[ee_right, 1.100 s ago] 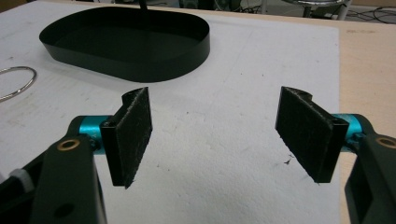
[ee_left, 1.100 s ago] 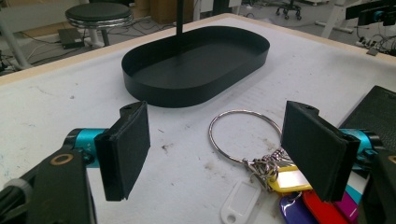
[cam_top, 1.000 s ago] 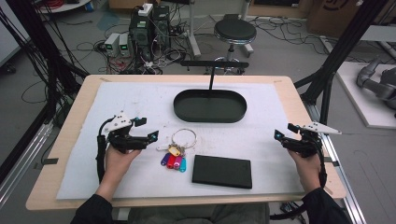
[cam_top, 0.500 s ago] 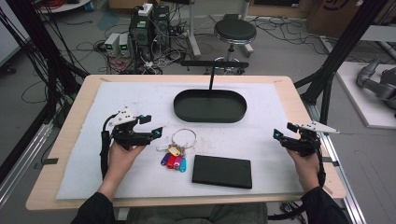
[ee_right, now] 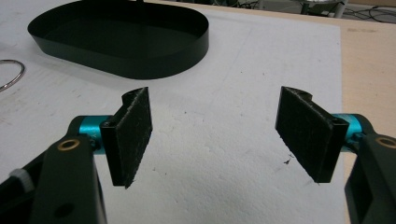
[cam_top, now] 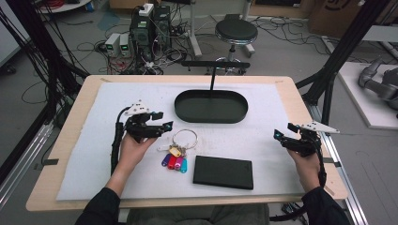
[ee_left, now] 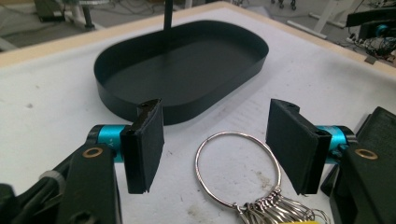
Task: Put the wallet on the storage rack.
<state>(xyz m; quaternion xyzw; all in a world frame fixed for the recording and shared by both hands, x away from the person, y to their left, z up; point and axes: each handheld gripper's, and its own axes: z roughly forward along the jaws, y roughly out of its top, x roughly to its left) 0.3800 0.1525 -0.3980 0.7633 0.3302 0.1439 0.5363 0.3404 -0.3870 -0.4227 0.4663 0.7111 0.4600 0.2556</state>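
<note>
wooden table (cam_top: 300, 101) under a white mat (cam_top: 108, 112) bearing tray (cam_top: 211, 114), keyring (cam_top: 184, 138), black case (cam_top: 223, 172)

The right claw (ee_right: 215, 140) is seen with its two black padded jaws held wide apart over a white foam mat (ee_right: 243, 93), nothing between them. A dark oval metal tray (ee_right: 140, 60) is set beyond, a silver ring (ee_right: 11, 74) at the left edge.

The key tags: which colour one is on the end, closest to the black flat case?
The blue tag. It sits at the end of the row nearest the black flat case; the red tag and the purple tag lie farther from it.
</note>
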